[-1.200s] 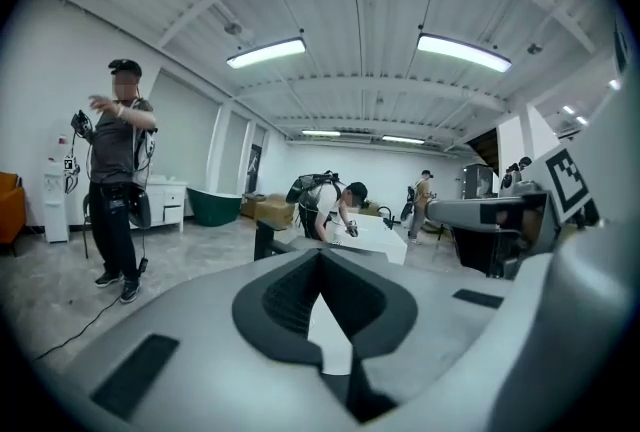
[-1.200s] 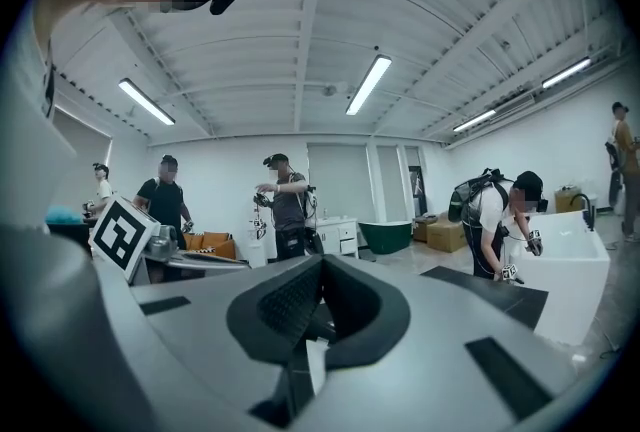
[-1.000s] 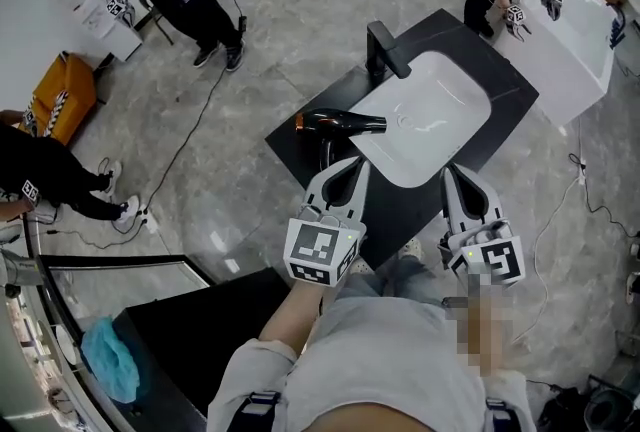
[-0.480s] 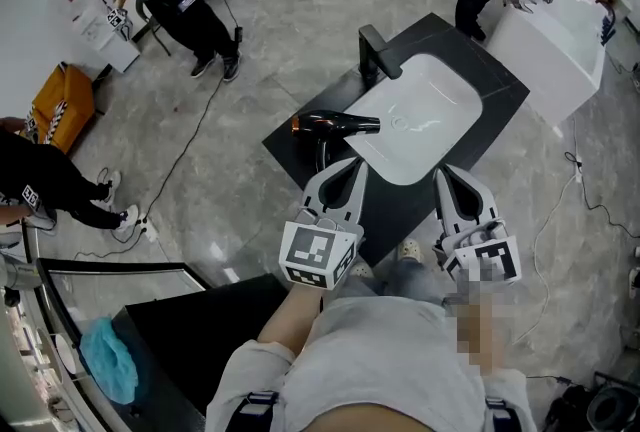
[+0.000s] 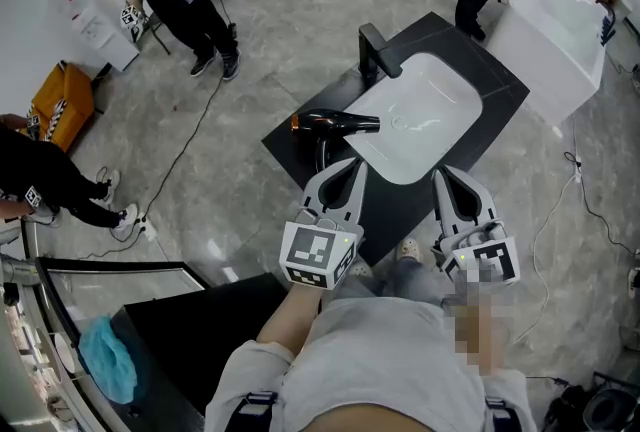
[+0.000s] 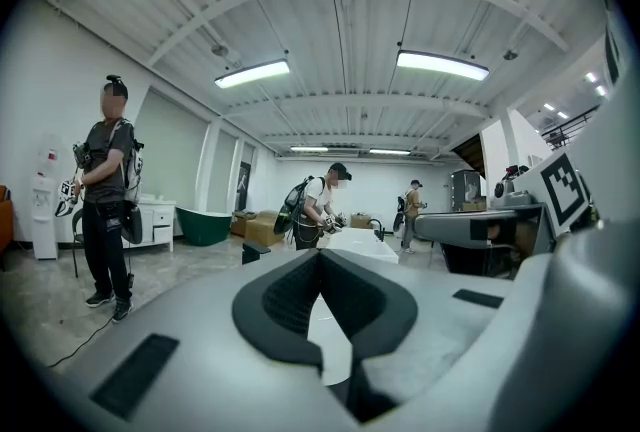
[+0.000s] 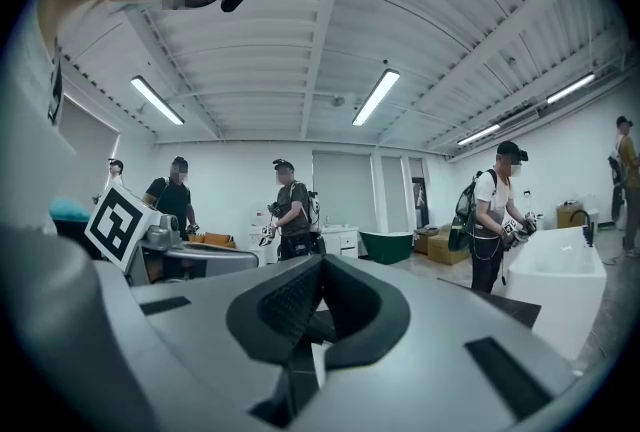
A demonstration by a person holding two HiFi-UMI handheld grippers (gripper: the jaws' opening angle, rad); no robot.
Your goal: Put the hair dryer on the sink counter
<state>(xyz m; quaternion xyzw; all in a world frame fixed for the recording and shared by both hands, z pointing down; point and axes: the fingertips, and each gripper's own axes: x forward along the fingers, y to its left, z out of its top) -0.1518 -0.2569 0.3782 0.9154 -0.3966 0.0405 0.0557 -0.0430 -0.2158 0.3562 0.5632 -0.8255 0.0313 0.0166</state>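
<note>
- Two grippers at the lower centre of the head view: left gripper (image 5: 351, 166) and right gripper (image 5: 446, 174), each with its jaws pressed together on nothing.
- One hair dryer (image 5: 338, 123) lies on the black counter (image 5: 290, 146), mid-frame, at the left edge of the single white basin (image 5: 420, 115).
- One black faucet (image 5: 378, 52) stands above the basin.

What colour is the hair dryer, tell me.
The hair dryer is black, orange-brown at one end; head view.

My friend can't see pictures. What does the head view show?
Seen from above, a black hair dryer lies on the dark counter beside a white sink. A person points the left tool and right tool toward it, both shut and empty.
</note>
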